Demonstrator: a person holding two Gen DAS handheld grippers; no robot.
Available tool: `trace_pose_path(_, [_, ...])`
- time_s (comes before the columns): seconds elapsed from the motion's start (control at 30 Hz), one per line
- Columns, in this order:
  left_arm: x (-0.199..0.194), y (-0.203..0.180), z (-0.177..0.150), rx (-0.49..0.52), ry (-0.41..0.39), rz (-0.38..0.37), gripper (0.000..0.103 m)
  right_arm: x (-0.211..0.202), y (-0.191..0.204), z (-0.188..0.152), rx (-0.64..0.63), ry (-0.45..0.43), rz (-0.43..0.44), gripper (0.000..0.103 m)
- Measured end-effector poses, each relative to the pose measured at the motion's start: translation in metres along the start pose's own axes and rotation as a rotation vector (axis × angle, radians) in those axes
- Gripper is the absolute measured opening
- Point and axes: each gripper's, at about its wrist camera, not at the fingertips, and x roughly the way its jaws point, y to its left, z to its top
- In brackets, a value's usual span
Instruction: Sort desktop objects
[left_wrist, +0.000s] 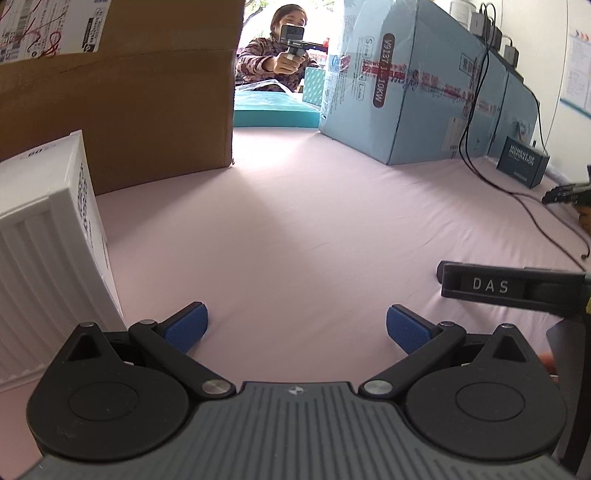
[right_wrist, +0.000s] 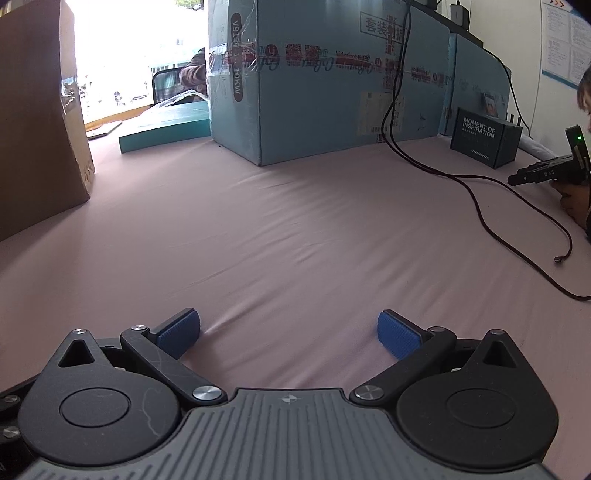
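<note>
Hovering low over the pink cloth-covered desk (left_wrist: 295, 229), the left gripper (left_wrist: 297, 326) has its two blue-padded fingers (left_wrist: 184, 328) spread wide with nothing between them. The left wrist view shows one white ribbed plastic box (left_wrist: 48, 251) just beside the left finger, one brown cardboard carton (left_wrist: 122, 110) behind it, one large light-blue carton (left_wrist: 417, 85), one small dark printed box (left_wrist: 521, 166), one black cable (left_wrist: 517, 188) and one black bar marked DAS (left_wrist: 513, 286) at right.

The right wrist view shows the right gripper (right_wrist: 289, 330) level and low over the desk, both blue-padded fingers (right_wrist: 399, 334) wide apart and empty. Counted here: one brown carton, one light-blue carton, one flat teal box (right_wrist: 166, 127), one dark printed box, one cable. A person's hand (right_wrist: 572, 199) holds another black gripper device at far right.
</note>
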Motion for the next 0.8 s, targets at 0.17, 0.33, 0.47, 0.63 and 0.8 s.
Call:
trace_pose_path(0.17, [0.0010,-0.0087,-0.0004,0.046,0.012,0.036,0.103,0.0000,-0.0002,0.0003,0.000,0.000,0.000,0.103])
trace_pose_path(0.33, [0.0010,-0.0102,-0.0001,0.056,0.019,0.039,0.103,-0.0016,0.0012,-0.0016,-0.001,0.000,-0.003,0.103])
trace_pose_path(0.47, [0.0011,-0.0096,-0.0007,0.053,0.015,0.038,0.103,-0.0012,0.0018,-0.0016,0.000,0.000,-0.003,0.103])
trace_pose_path(0.63, [0.0010,-0.0099,-0.0013,0.052,0.015,0.038,0.103,-0.0005,0.0015,-0.0007,-0.001,0.000,-0.002,0.103])
trace_pose_path(0.8, [0.0006,-0.0104,-0.0015,0.052,0.014,0.040,0.103,-0.0002,0.0019,-0.0004,-0.001,0.000,-0.001,0.103])
